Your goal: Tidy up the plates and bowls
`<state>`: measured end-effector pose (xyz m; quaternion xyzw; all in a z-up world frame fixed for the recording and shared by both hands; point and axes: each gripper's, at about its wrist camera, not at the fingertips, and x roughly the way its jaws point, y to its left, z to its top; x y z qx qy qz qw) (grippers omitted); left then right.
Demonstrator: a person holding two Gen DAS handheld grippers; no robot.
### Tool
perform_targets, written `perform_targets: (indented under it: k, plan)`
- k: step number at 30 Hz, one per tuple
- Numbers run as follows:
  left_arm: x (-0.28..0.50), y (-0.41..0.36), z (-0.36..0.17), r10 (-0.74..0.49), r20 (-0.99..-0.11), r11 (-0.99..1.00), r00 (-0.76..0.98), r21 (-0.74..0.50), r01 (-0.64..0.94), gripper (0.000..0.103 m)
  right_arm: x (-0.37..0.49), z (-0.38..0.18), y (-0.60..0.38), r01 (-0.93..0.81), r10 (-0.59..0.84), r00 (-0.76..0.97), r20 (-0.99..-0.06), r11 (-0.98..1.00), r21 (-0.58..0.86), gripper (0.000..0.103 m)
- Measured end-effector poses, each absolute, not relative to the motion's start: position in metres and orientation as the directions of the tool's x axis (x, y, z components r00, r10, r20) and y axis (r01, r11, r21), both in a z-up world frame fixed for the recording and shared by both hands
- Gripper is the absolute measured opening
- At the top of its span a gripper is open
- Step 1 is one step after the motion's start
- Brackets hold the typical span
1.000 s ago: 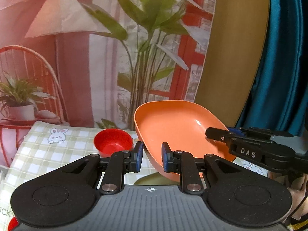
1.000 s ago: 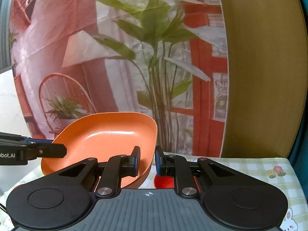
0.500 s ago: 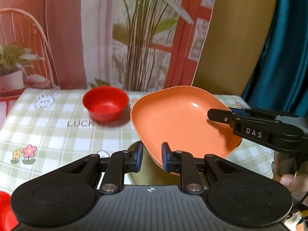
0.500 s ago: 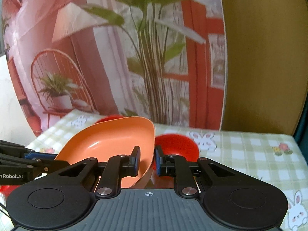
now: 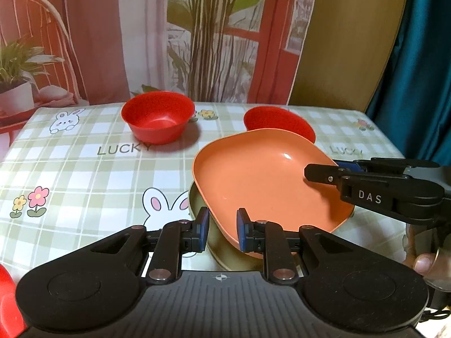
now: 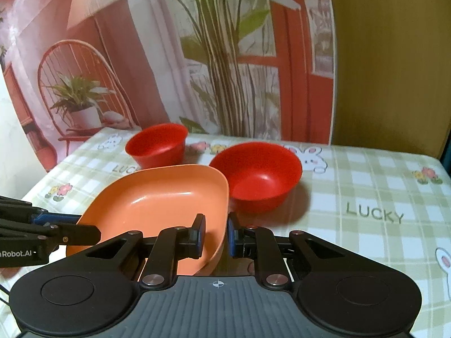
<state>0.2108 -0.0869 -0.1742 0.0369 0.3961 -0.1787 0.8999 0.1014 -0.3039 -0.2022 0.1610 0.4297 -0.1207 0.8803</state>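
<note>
An orange squarish plate hangs tilted just over an olive-green plate lying on the checked tablecloth. My left gripper is shut on the orange plate's near rim. My right gripper is shut on the opposite rim, one pad inside the plate and one outside. In the left wrist view the right gripper reaches in from the right, and in the right wrist view the left gripper comes in from the left. Whether the two plates touch is hidden.
Two red bowls stand upright farther back on the table: a smaller one and a wider one just behind the orange plate. Another red item peeks in at the lower left. A printed backdrop closes the far table edge.
Both grippers have sunk with the orange plate and tipped downward. The table and both red bowls have come into full view, and the plate now hangs low over the olive plate.
</note>
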Motion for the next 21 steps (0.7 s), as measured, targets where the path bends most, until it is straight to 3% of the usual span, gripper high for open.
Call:
perform_targets:
  k: [21]
  plan:
    - [0.207,-0.089,-0.191,-0.253,-0.75,0.939,0.612,-0.04,0.34,0.022,0.108,-0.215,-0.303,0.35,-0.065,0.57,-0.819,0.921,0.171,0.015]
